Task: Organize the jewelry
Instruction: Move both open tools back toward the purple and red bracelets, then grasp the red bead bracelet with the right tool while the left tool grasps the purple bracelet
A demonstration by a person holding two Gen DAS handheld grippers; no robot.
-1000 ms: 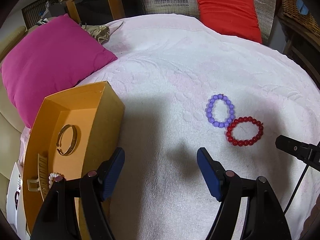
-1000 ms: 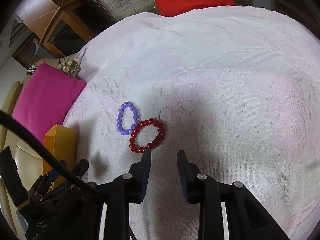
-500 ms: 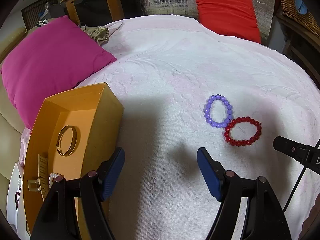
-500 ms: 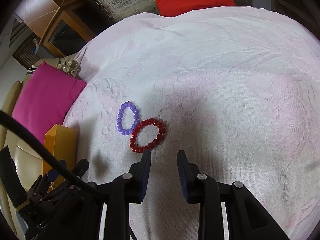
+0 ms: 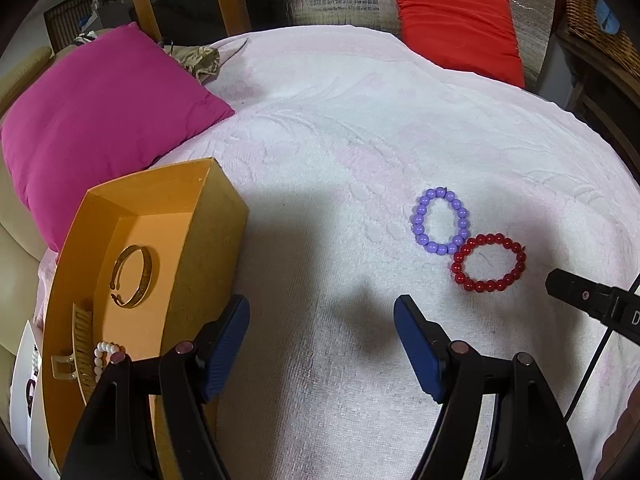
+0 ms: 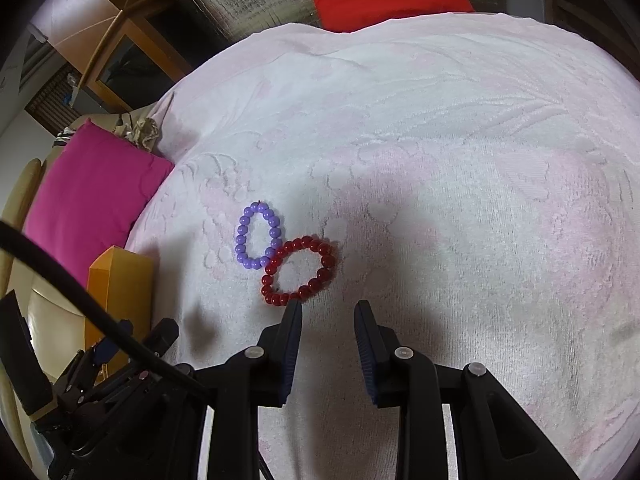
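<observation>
A purple bead bracelet (image 5: 440,249) and a red bead bracelet (image 5: 486,286) lie touching on the white towel-covered surface (image 5: 360,140). My left gripper (image 5: 320,306) hovers open and empty between them and the orange box (image 5: 200,248) on the left. The box holds a gold bangle (image 5: 134,276), a tan hair clip (image 5: 82,328) and a white bead bracelet (image 5: 105,350). In the right wrist view my right gripper (image 6: 328,308) stands open by a narrow gap with nothing in it, its left fingertip just short of the red bracelet (image 6: 328,260), beside the purple one (image 6: 240,240).
A magenta pillow (image 5: 100,120) lies behind the box and a red cushion (image 5: 456,24) at the far edge. A wooden cabinet (image 5: 180,0) stands at the back left, a wicker basket (image 5: 592,20) at the back right. A black cable (image 6: 60,280) runs over the left tool.
</observation>
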